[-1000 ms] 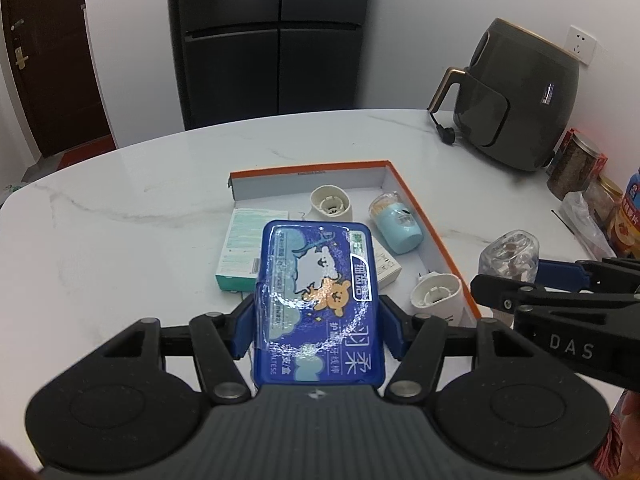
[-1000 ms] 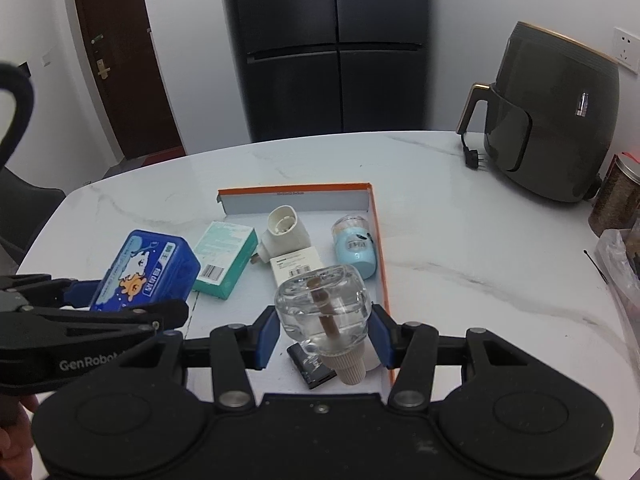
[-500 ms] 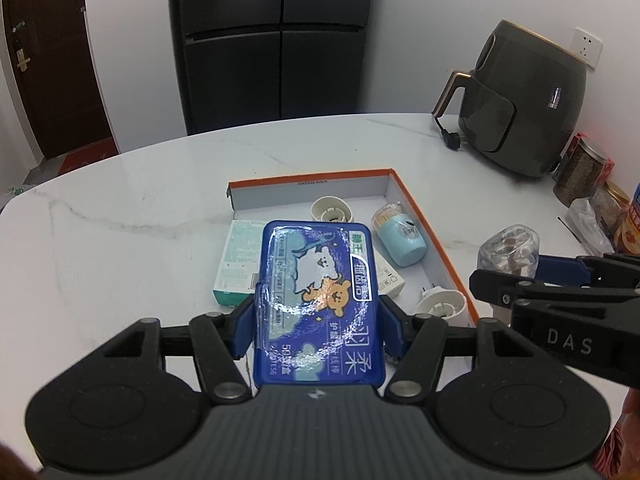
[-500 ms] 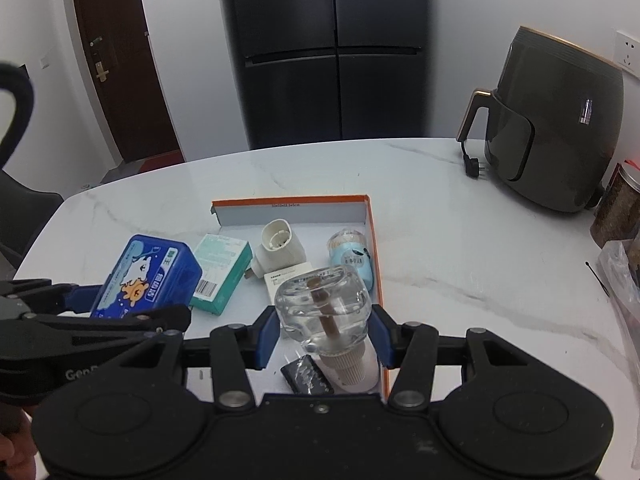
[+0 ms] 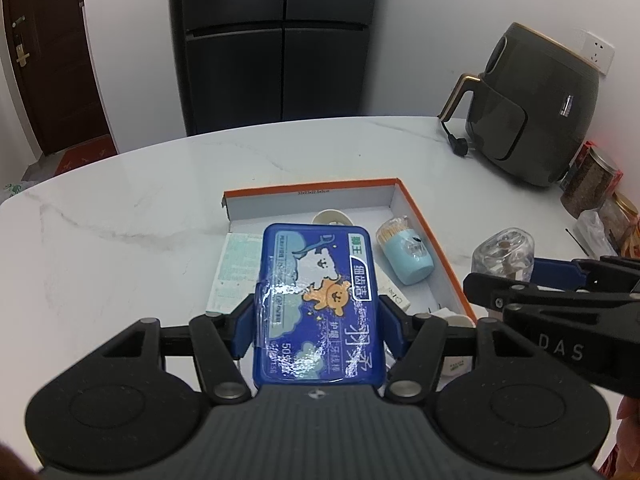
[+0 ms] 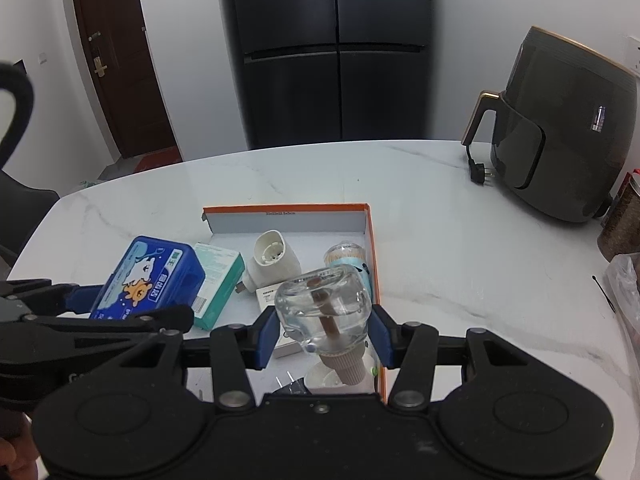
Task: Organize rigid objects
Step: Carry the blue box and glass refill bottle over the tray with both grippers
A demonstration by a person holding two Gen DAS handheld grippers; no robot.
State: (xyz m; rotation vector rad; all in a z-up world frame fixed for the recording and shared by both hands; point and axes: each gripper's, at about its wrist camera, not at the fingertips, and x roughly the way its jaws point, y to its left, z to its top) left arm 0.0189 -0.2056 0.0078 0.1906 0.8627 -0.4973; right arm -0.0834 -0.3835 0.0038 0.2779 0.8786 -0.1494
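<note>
1. The left gripper [image 5: 318, 322] is clamped on a blue plastic case [image 5: 318, 308] printed with a cartoon bear and Chinese lettering. Its blue pads press the case's two long sides, and the case is held flat, lid up, above the near left part of the tray.
2. The right gripper [image 6: 322, 326] grips a clear glass bottle [image 6: 322, 300] — a squat refill with a brown wick inside and a beige screw neck pointing toward the camera. The bottle hangs over the tray's near right corner.
3. An open cardboard tray [image 6: 286, 220], white inside with orange edges, lies on a white marble table [image 6: 440, 220], its far wall standing upright.
4. Inside the tray: a white plug-in unit [image 6: 274, 266] lies on its side toward the far middle, and a pale blue toothpick holder [image 5: 406, 252] lies by the right wall, toothpicks showing at its clear end.
5. A green-and-white carton [image 6: 218, 280] lies at the tray's left side; I cannot tell whether it is wholly inside.
6. A small white box [image 5: 394, 298] and a second white plug unit [image 5: 452, 320] lie near the near right corner, partly hidden by the grippers.
7. Far right on the table stands a dark air fryer [image 6: 560, 132], its plug [image 6: 480, 170] lying loose on the marble.
8. Behind the table — a black fridge [image 6: 332, 52] and a brown door [image 6: 116, 52].
</note>
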